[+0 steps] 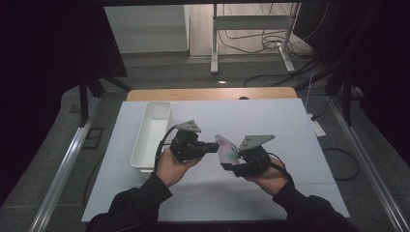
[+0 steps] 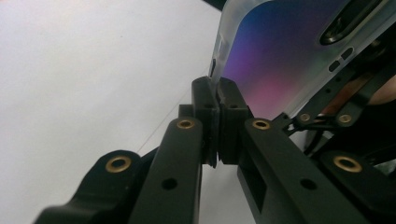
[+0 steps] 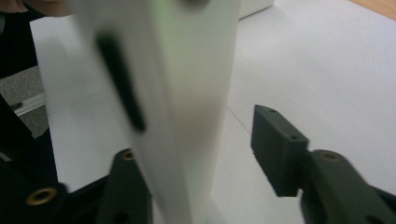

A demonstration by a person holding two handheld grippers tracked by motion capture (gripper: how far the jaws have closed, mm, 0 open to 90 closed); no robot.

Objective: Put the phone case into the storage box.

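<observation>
The left gripper (image 2: 217, 100) pinches only the phone case's (image 2: 275, 60) edge while the right gripper (image 3: 205, 140) gapes around it, so it could slip to the desk (image 1: 270, 121).

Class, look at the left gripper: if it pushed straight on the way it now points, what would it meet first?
The left gripper points at the phone case; its jaws already close on the case's edge, so it meets that case first, then probably the right gripper.

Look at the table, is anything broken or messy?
Nothing looks broken or spilled. The phone case is held up off the table between both grippers; the left gripper pinches its edge, while the right gripper has open jaws around it. The white bin sits straight.
</observation>
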